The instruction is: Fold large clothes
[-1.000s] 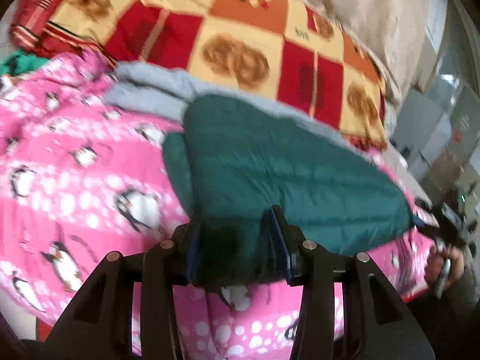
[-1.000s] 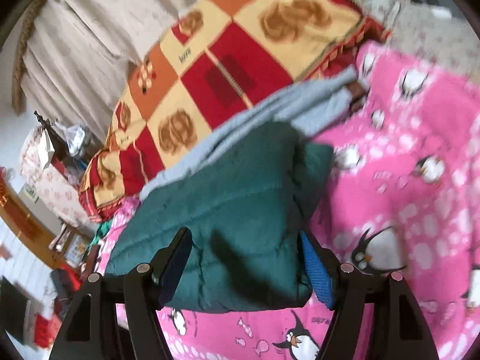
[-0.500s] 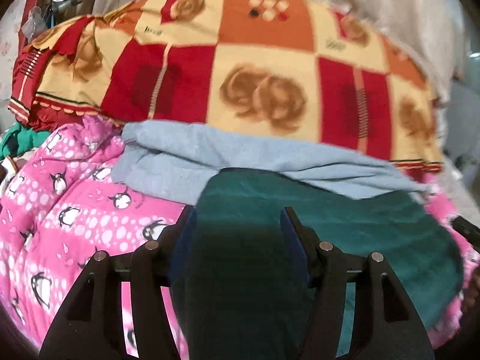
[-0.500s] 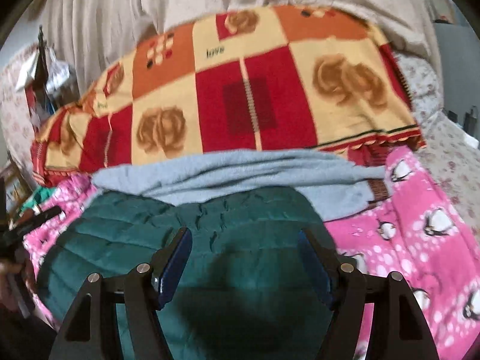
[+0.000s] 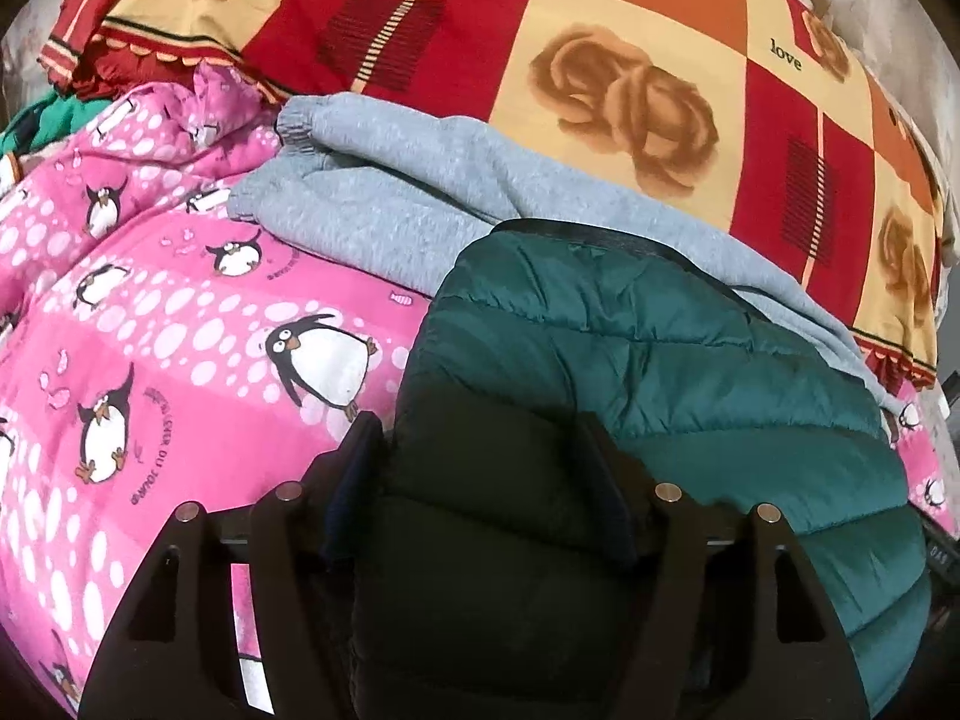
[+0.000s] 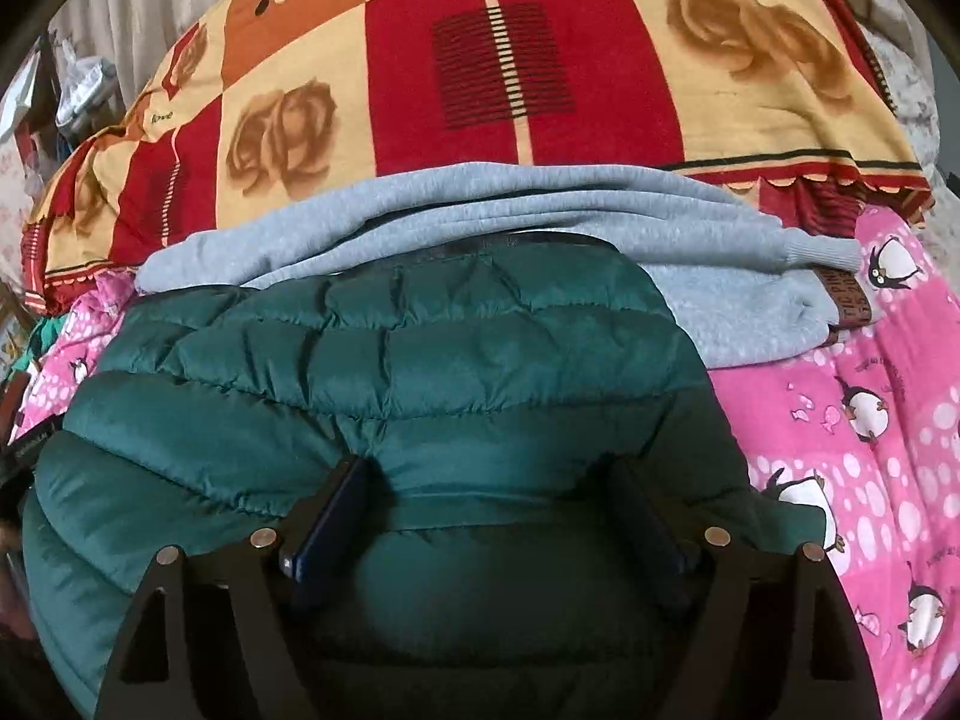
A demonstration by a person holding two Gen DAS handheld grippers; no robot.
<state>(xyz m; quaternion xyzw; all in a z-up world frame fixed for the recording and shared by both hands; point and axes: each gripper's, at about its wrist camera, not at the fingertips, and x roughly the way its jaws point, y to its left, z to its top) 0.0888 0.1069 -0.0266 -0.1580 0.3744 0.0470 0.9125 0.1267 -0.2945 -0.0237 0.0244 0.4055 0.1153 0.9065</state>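
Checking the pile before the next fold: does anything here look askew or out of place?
Nothing stands out. The green puffer jacket lies folded against the grey sweatshirt on the pink penguin blanket; both sit flat, with no sleeve trailing loose.

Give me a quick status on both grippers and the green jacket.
Left gripper and right gripper: jaws opening, green jacket between them. Jacket lies on pink blanket, edge against grey sweatshirt. Nothing blocking.

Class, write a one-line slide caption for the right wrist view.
Right claw, jaws opening, straddles a folded green puffer jacket lying against a grey sweatshirt on pink penguin bedding.
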